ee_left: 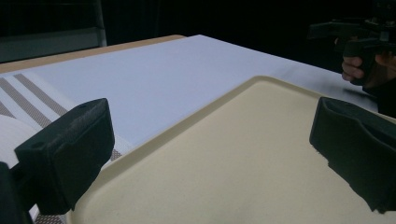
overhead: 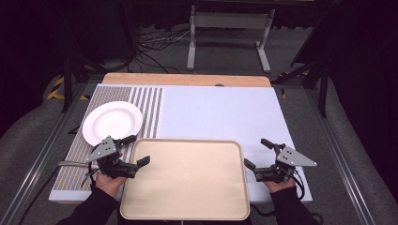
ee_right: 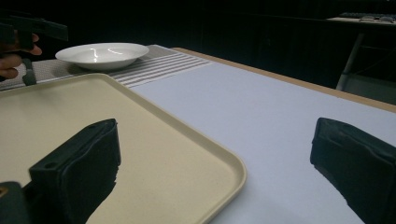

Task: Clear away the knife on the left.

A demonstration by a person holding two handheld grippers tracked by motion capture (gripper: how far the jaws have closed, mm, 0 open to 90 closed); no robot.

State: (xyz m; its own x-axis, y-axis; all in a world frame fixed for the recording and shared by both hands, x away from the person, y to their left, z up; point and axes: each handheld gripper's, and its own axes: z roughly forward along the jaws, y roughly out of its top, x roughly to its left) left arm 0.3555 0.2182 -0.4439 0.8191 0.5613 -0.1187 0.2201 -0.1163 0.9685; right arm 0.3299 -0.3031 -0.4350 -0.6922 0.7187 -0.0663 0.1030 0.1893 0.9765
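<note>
High view: both tongs, left point(overhead: 137, 150) and right point(overhead: 256, 153), gape empty beside the beige rectangular plastic tray point(overhead: 185, 178); grip opposite rims evenly.

Tray point(overhead: 187, 178): near edge partly cut by the bottom of the high view, between the person's sleeves. Plate point(overhead: 112, 123): near rim hidden behind left claw point(overhead: 136, 150). In the left gripper view, plate point(ee_left: 11, 133) cut by left edge, mostly behind the jaw. Both forearms cut off at bottom.

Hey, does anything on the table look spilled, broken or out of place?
Nothing stands out. The white plate sits upright on the striped mat, and the beige tray lies flat and empty, its front edge slightly overhanging the table.
</note>
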